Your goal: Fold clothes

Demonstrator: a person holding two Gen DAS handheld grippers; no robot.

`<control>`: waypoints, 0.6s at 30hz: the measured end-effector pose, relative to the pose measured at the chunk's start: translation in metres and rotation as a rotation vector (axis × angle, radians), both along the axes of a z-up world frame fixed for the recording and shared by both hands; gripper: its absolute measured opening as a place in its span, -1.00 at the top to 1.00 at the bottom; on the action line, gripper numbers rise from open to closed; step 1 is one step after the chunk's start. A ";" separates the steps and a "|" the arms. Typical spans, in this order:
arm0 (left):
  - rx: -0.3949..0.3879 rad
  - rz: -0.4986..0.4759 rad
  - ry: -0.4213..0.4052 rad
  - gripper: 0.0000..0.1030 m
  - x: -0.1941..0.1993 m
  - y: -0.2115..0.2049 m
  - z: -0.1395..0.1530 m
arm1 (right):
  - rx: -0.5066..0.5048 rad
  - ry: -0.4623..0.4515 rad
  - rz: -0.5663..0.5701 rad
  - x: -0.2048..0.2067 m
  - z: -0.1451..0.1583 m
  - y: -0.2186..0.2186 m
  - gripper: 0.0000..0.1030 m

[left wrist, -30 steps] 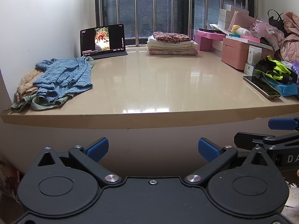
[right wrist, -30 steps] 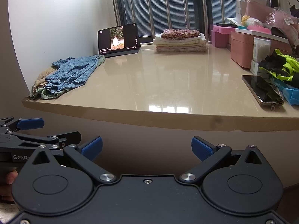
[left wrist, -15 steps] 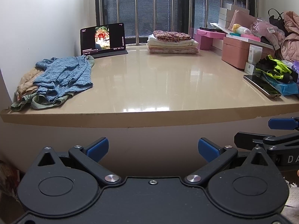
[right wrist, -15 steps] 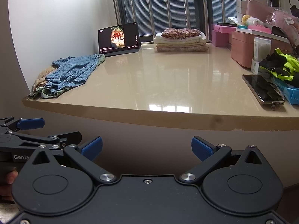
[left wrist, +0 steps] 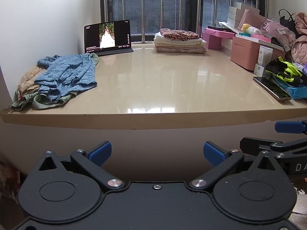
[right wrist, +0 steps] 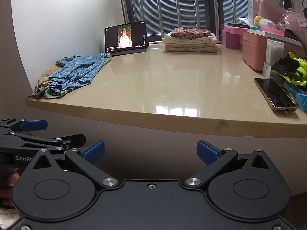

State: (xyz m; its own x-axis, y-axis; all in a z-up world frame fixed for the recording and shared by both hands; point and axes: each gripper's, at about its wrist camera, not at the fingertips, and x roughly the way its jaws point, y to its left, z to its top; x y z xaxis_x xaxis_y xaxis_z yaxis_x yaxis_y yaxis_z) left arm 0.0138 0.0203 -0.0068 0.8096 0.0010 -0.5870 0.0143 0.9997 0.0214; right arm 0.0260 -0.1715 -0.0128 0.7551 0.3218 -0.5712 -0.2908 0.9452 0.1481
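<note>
Hovering below the front edge of the desk point(left wrist: 153, 88): left gripper point(left wrist: 156, 152), jaws spread wide, nothing between the blue pads; right gripper point(right wrist: 150, 151), likewise released and empty, level with the left, just beside it; neither touching the desk.

Lying at the desk's left front corner: crumpled clothes pile point(left wrist: 59, 78), blue knit top point(right wrist: 76, 71) uppermost, green and tan pieces beneath, partly hidden, one green hem at the very edge.

Standing at the back left, against the window bars: tablet point(left wrist: 107, 36), propped upright, screen lit.

Stacked at the back centre: folded clothes point(left wrist: 179, 41), patterned brown piece on top, cream and pink layers under it, well apart from the crumpled pile.

Resting near the right front edge: phone point(right wrist: 275, 94), face up, dark screen; just beside it, black and neon-yellow fabric point(right wrist: 291, 69) on a blue item.

Crowding the right side: pink boxes point(left wrist: 246, 52) and assorted packages.

Showing at lower left of right wrist view: fingers point(right wrist: 8, 182) on the left gripper's handle.
</note>
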 end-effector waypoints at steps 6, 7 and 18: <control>-0.007 0.007 0.003 -1.00 0.001 0.004 0.000 | -0.011 -0.005 0.010 0.002 0.001 0.003 -0.99; -0.009 0.008 0.002 -1.00 0.001 0.004 0.000 | -0.013 -0.005 0.012 0.002 0.001 0.004 -0.99; 0.002 0.036 0.003 -1.00 -0.001 0.009 -0.005 | -0.014 0.015 0.026 0.004 -0.005 0.009 -0.99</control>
State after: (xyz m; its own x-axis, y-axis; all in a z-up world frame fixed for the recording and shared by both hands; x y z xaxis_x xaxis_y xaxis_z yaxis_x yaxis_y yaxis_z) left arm 0.0130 0.0292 -0.0116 0.8075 0.0312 -0.5891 -0.0212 0.9995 0.0238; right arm 0.0299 -0.1628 -0.0183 0.7378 0.3327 -0.5874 -0.3127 0.9396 0.1394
